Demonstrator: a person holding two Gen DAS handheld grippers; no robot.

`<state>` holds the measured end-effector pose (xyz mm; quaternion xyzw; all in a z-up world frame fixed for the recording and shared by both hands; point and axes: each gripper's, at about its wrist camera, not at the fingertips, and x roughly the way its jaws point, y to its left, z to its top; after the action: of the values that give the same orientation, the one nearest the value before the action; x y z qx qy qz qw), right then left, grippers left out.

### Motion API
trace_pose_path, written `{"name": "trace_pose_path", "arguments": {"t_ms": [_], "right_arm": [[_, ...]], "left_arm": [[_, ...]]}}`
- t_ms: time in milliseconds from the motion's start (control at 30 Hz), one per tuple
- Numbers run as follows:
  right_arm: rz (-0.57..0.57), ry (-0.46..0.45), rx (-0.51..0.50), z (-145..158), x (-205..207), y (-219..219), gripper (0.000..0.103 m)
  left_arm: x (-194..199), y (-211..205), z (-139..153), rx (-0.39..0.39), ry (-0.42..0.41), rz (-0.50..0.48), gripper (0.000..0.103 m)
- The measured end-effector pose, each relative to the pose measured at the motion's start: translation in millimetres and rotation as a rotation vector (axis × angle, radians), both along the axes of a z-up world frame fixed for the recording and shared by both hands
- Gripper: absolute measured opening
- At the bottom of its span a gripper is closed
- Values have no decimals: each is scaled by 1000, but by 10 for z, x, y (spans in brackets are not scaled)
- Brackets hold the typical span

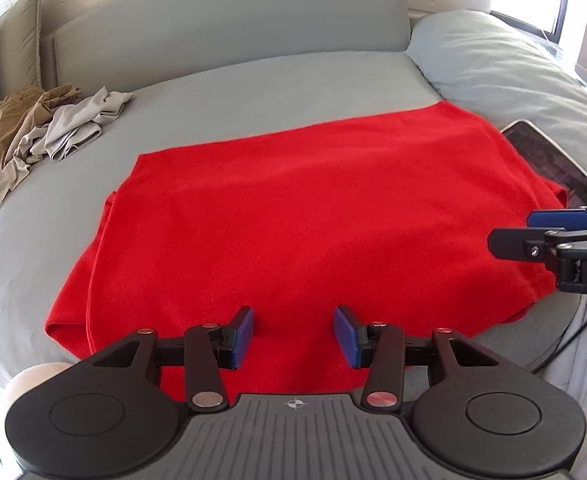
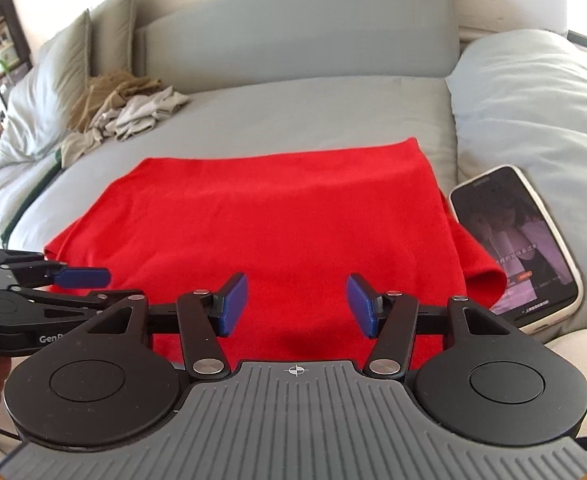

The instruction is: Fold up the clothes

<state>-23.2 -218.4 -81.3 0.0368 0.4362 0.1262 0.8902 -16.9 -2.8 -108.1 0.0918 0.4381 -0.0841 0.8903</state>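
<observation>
So the red cloth (image 1: 293,216) is lying spread flat on the grey bed (image 1: 253,88), already doubled over with extra layers peeking out along its left and right edges. Left gripper (image 1: 293,336) hovers over the near edge with its blue pads wide apart, nothing in them. Right gripper (image 2: 297,306) is the same, released and empty, over the near edge. A phone (image 2: 521,240) sits just right of the cloth, screen lit. Crumpled clothes (image 1: 53,128) are piled far left.
</observation>
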Motion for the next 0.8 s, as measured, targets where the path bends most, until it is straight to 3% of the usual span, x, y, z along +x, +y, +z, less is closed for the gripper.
{"name": "trace_pose_path", "arguments": {"t_ms": [100,200,300,600,733,800], "right_arm": [[5,53,-12,-62,12,2,59],[18,146,10,-18,-57,-97,60],[-12,295,122,-42,-161,-275,61],[-242,163,400,-2,-409,-773,77],[-288,188,447,-87,-357,-805,78],[-294,208,459,-124,-345,-810,78]], "left_arm": [[-50,6,20,13,50,-9,45],[-94,63,60,-5,154,2,44],[-198,96,117,-29,168,-4,44],[-130,22,295,-86,29,32,46],[-28,-76,222,-82,31,24,46],[28,-107,134,-73,70,28,46]]}}
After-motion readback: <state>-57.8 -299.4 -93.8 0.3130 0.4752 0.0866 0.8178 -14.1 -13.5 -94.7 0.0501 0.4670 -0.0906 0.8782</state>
